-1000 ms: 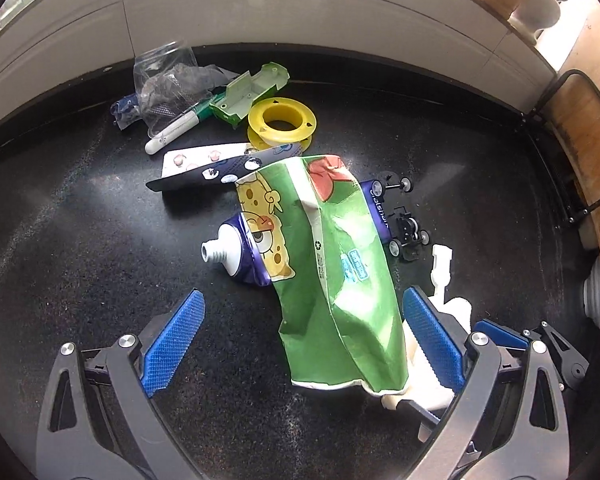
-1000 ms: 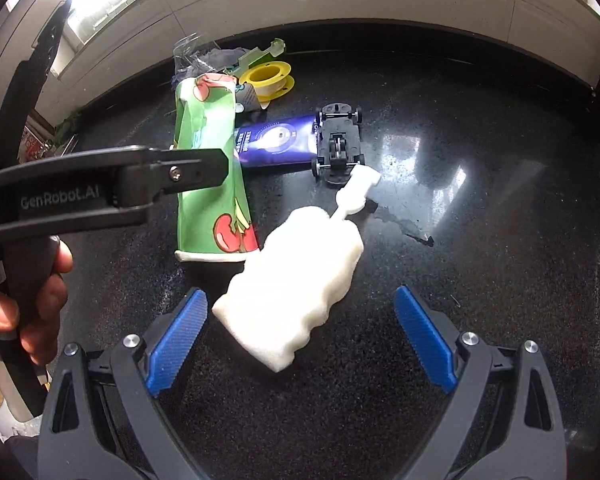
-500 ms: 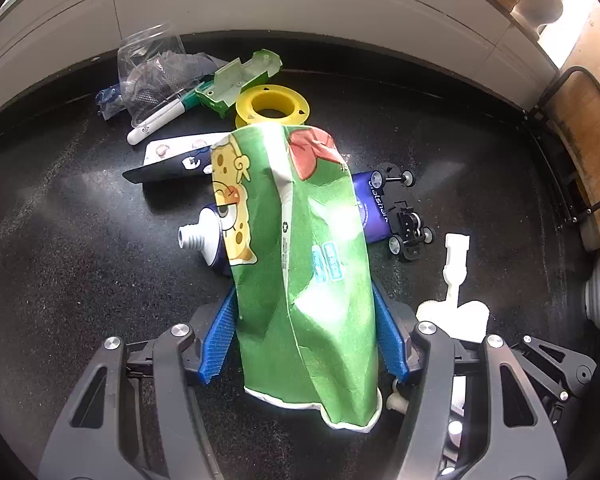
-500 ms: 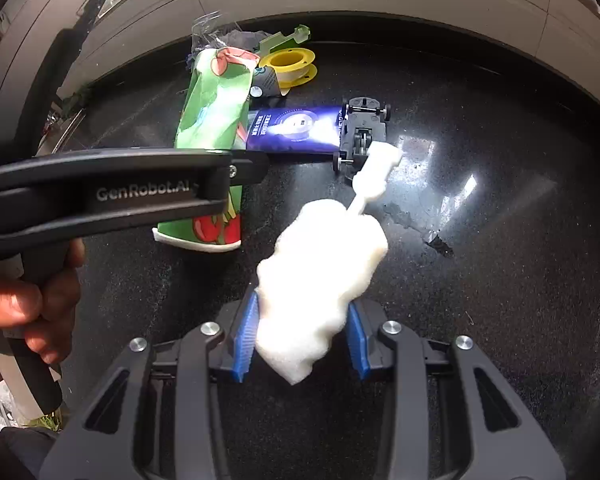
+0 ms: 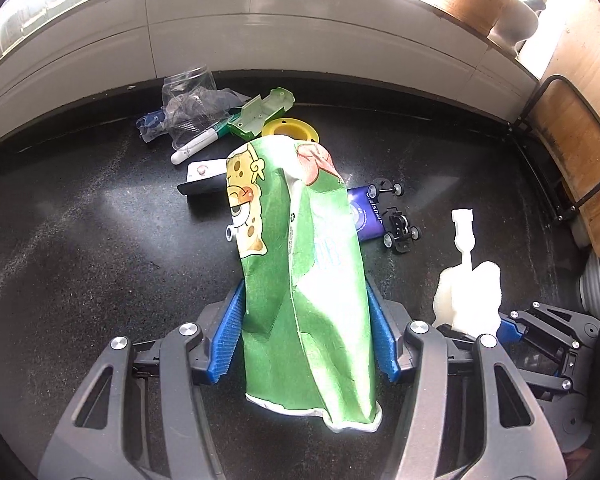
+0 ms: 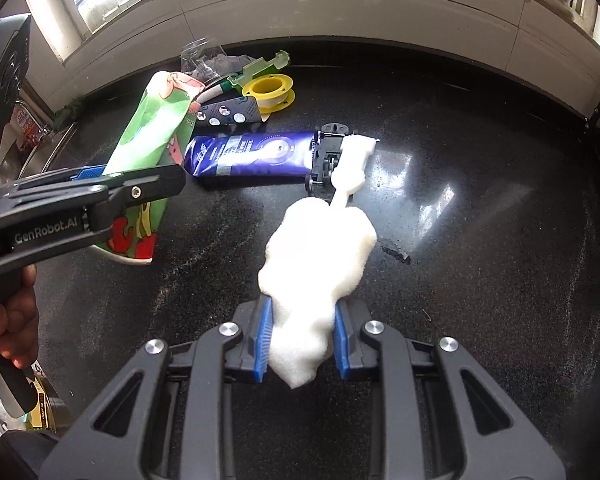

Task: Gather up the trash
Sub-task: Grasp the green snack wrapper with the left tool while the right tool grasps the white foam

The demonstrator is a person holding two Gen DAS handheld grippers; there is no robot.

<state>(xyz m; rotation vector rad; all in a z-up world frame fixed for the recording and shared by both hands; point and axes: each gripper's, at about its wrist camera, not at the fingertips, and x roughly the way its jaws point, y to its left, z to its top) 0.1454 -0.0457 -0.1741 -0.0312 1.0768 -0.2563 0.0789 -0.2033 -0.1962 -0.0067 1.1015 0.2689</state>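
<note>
My left gripper (image 5: 305,334) is shut on a crumpled green snack bag (image 5: 300,280) with a cartoon print and holds it lifted above the black counter; the bag also shows in the right wrist view (image 6: 148,148). My right gripper (image 6: 300,338) is shut on a white sponge brush (image 6: 320,256) with a white plastic handle, lifted off the counter; it also shows in the left wrist view (image 5: 468,288). On the counter lie a blue toothpaste tube (image 6: 252,154), a pill blister pack (image 6: 228,112) and a clear plastic wrapper (image 5: 192,112).
A black toy car chassis (image 5: 398,228), a yellow tape spool (image 5: 290,132), a green plastic part (image 5: 260,114) and a white pen (image 5: 194,148) lie at the back of the counter (image 5: 80,240). A white tiled wall (image 5: 260,28) runs behind. A wooden chair (image 5: 576,148) stands right.
Both grippers closed, the left on the green bag and the right on the sponge brush, then lifted them off the counter. The toothpaste tube and car stayed put.
</note>
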